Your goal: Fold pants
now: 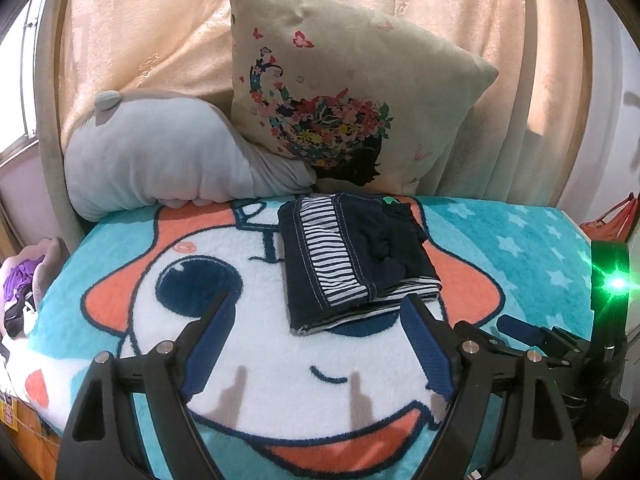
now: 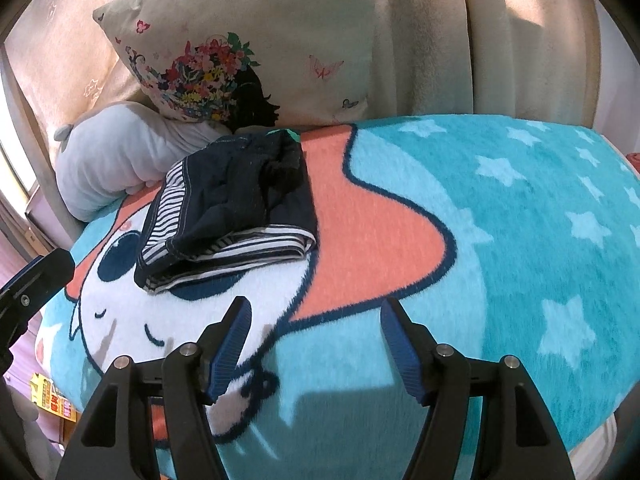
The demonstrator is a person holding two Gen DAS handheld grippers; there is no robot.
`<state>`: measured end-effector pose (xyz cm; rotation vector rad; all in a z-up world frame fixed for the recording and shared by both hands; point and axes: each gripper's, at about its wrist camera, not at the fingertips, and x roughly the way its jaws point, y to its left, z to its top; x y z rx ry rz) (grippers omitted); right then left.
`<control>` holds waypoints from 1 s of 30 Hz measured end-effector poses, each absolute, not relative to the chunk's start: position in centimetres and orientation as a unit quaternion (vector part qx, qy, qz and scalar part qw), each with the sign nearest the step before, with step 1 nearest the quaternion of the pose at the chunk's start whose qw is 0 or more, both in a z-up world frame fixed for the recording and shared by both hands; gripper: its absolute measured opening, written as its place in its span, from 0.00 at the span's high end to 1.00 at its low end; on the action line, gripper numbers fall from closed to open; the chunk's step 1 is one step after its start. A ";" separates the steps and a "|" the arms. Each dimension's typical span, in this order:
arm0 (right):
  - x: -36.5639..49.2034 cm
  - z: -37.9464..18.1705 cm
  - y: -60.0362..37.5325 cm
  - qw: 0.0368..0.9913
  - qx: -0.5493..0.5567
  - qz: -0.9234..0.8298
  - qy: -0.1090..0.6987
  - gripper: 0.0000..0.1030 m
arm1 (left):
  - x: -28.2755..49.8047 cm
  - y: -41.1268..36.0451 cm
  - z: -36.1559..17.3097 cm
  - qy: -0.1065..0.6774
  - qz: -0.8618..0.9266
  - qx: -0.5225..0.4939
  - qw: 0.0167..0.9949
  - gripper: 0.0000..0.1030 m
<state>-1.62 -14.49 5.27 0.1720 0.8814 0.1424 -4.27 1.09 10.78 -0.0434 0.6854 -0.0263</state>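
Two hand-held grippers, left (image 1: 318,300) and right (image 2: 316,306), spread wide, empty; navy striped-lined pants (image 1: 352,256) folded compact on blanket (image 2: 500,220)

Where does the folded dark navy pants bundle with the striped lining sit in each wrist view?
Left wrist view: folded dark navy pants bundle lies centre, just beyond the open left gripper.
Right wrist view: same bundle lies left of centre, beyond the open right gripper.
Shared landmark: beige flower-print cushion behind it.
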 end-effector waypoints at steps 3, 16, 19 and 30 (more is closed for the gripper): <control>-1.6 5.1 -14.5 0.897 0.081 0.072 0.428 0.31 | -4.2 1.1 10.6 0.338 -0.013 -0.023 0.941 0.18; -1.3 4.7 -14.4 0.896 0.072 0.072 0.433 0.31 | -4.5 1.6 10.5 0.315 0.019 -0.026 0.949 0.16; -1.6 4.9 -13.9 0.899 0.059 0.072 0.427 0.31 | -5.1 2.3 11.1 0.298 0.039 -0.037 0.953 0.04; -1.9 5.1 -12.4 0.904 0.034 0.084 0.419 0.30 | -4.0 3.1 9.0 0.340 0.027 -0.052 0.939 0.00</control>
